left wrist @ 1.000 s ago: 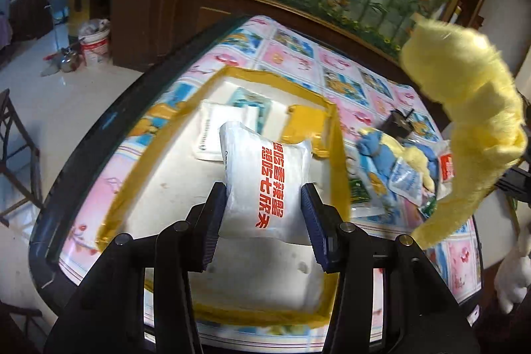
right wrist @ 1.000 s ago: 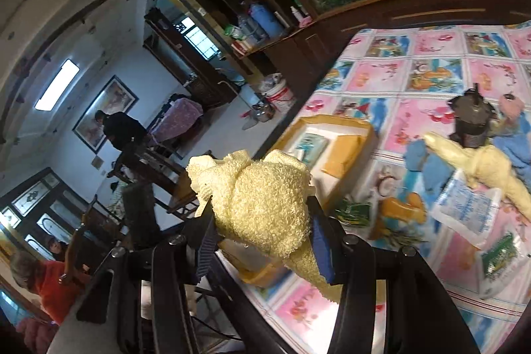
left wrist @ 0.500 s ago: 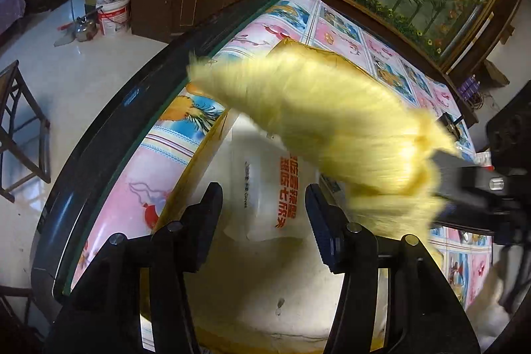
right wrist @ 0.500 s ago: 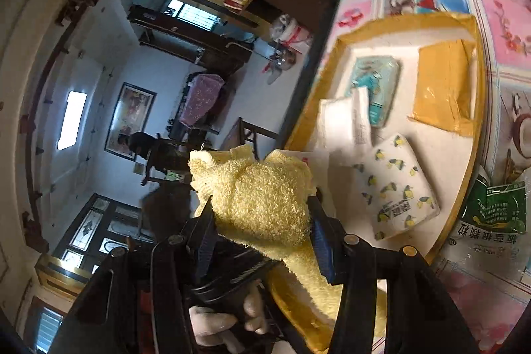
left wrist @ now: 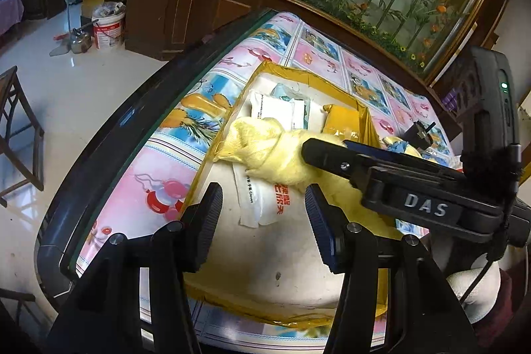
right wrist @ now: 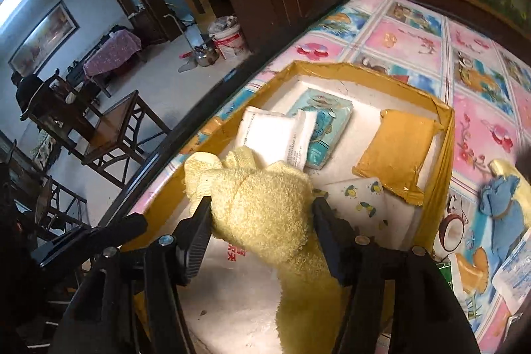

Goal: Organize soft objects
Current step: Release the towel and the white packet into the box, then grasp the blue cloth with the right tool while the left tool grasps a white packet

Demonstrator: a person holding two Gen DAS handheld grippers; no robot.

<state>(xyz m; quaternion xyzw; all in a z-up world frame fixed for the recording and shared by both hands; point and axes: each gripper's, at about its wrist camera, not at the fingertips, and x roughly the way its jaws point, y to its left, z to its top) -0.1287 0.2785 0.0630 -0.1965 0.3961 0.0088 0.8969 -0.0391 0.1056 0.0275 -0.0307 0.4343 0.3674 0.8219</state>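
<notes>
The right hand-held gripper [right wrist: 262, 218] is clenched on a fluffy yellow towel [right wrist: 262, 211], holding it low over the shallow yellow-rimmed white tray [right wrist: 441, 135] on the tabletop. The left hand-held gripper [left wrist: 264, 208] hangs released nearby. The step looks like placement; next calls for lowering and letting go.

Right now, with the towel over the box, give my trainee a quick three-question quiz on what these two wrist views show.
1. True or false: the left gripper is open and holds nothing.
2. What does the right gripper clamp? A) fluffy yellow towel B) flat orange packet C) teal patterned pack
3. Fill in: the white pouch with red lettering lies inside the yellow-taped shallow ____.

Key: 1 true; 2 A; 3 box.
</notes>
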